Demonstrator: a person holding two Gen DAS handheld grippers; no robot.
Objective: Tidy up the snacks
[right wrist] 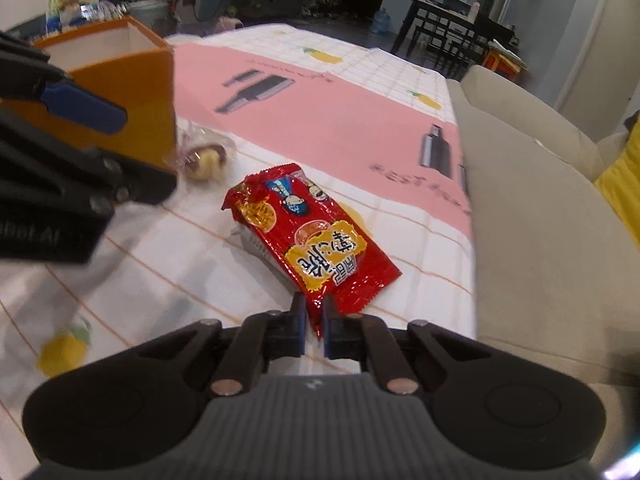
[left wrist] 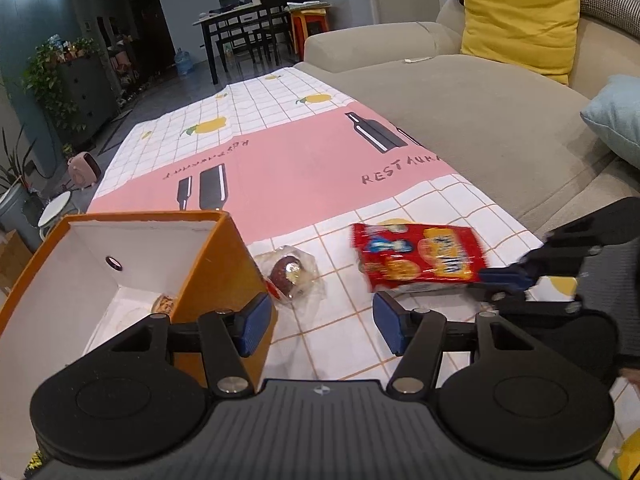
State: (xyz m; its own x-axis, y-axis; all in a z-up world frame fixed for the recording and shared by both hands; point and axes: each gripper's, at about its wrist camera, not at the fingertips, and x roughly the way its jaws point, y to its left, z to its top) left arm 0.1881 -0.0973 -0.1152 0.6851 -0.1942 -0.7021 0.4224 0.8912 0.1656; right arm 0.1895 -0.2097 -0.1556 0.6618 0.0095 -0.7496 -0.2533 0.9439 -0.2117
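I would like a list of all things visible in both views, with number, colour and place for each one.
red snack packet: one, red and yellow, on the tablecloth, its corner pinched by the right gripper
wrapped pastry: one, clear wrapper, beside the box
box: one, orange outside, white inside, open, one snack in it
tablecloth: one, pink and white checked
sofa: one, beige, beside the tablecloth
cushion: one, yellow, on the sofa
left gripper: open, near the box
right gripper: shut on the packet
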